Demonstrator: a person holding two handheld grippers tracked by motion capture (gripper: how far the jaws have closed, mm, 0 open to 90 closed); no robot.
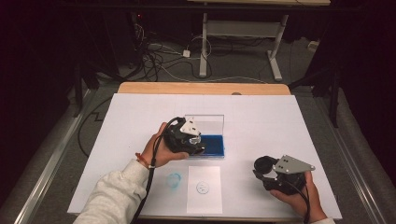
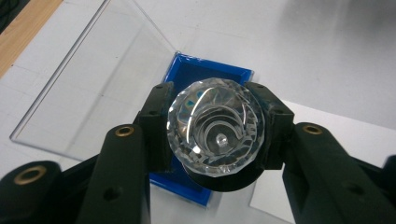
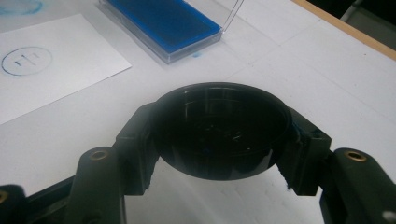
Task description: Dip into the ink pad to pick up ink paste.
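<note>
Now the left gripper [image 2: 215, 135] pinches a clear stamp [image 2: 215, 127] over the ink pad [image 1: 211, 145]; the right gripper [image 3: 219, 144], nearby, pinches a black cap [image 3: 219, 130].

I count 1 ink pad [image 1: 212, 143], 1 clear stamp [image 2: 215, 126], 1 black cap [image 3: 219, 130], 1 paper sheet [image 1: 204, 189], 2 grippers.
</note>
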